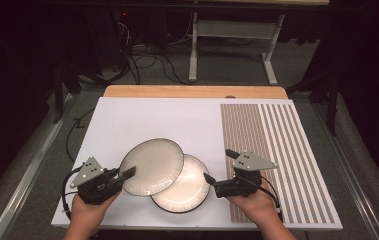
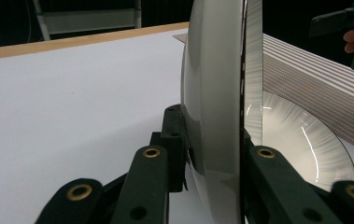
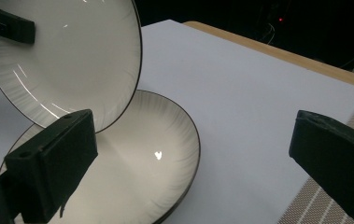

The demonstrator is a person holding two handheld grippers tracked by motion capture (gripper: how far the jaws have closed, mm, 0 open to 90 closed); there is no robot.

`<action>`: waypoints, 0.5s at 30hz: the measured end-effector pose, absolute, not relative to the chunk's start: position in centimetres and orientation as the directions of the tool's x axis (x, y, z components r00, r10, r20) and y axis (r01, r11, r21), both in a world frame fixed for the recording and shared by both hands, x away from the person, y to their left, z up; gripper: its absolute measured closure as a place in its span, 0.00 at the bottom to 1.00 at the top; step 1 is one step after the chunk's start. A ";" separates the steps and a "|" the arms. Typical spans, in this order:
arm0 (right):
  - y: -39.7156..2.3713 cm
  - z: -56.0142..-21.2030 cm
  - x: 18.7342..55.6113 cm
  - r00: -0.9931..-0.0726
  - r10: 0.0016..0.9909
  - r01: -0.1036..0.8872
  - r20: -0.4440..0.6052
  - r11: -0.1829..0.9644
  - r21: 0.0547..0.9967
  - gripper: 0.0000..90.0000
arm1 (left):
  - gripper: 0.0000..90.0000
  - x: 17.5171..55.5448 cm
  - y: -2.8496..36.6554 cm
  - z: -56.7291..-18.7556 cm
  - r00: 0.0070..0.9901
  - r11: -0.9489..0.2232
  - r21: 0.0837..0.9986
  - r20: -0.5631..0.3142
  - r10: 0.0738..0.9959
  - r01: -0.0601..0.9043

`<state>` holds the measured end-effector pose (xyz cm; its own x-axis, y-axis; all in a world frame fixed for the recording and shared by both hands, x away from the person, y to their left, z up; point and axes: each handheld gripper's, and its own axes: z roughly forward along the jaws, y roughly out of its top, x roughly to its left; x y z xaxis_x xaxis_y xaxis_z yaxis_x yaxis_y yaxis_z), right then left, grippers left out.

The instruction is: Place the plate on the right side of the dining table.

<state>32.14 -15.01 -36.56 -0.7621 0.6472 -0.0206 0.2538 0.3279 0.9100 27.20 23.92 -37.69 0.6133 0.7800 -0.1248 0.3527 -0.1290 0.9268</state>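
Observation:
Two white plates with dark rims overlap near the front of the white board [image 1: 152, 115]. My left gripper [image 1: 127, 175] is shut on the left rim of the upper plate [image 1: 152, 166], which is tilted, its right part over the lower plate [image 1: 184, 187]. In the left gripper view the held plate [image 2: 216, 116] stands edge-on between the jaws of the left gripper [image 2: 212, 140], with the lower plate [image 2: 300, 140] beyond. My right gripper [image 1: 219, 165] is open, just right of the lower plate. In the right gripper view the right gripper [image 3: 195, 158] frames the lower plate [image 3: 132, 168] and the held plate [image 3: 72, 60].
A brown-and-white striped mat [image 1: 277, 150] covers the right part of the board. A wooden table edge [image 1: 192, 91] runs along the back. A metal frame [image 1: 234, 40] and cables lie on the dark floor beyond.

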 end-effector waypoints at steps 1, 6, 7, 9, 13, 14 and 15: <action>-14.7 -36.6 32.3 -0.768 0.641 0.249 -0.021 0.328 0.911 0.03 | 0.85 27.2 23.9 -37.7 0.613 -0.130 0.927 -0.123 0.780 0.351; -13.2 -36.6 32.7 -0.786 0.618 0.254 -0.002 0.326 0.911 0.05 | 0.85 27.2 23.9 -37.7 0.616 -0.132 0.928 -0.121 0.779 0.348; -12.9 -36.7 32.9 -0.791 0.612 0.256 0.005 0.323 0.911 0.06 | 0.85 27.2 23.9 -37.7 0.616 -0.131 0.928 -0.121 0.779 0.349; -12.2 -36.7 33.1 -0.797 0.603 0.264 0.015 0.326 0.908 0.06 | 0.85 27.2 24.0 -37.7 0.616 -0.131 0.928 -0.122 0.778 0.349; -10.8 -36.9 33.6 -0.811 0.584 0.275 0.032 0.331 0.903 0.09 | 0.85 27.2 24.0 -37.7 0.617 -0.134 0.928 -0.118 0.778 0.347; -10.4 -36.9 33.7 -0.813 0.581 0.281 0.040 0.331 0.901 0.10 | 0.85 27.2 24.0 -37.7 0.617 -0.134 0.929 -0.118 0.778 0.346; -10.1 -37.0 33.8 -0.815 0.577 0.289 0.050 0.329 0.899 0.11 | 0.85 27.2 24.0 -37.7 0.617 -0.134 0.929 -0.117 0.778 0.346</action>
<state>33.82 -10.06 -36.96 -0.8149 0.5775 0.0499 0.2885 0.3295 0.8990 27.17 24.01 -37.73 0.6173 0.7779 -0.1175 0.3456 -0.1340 0.9288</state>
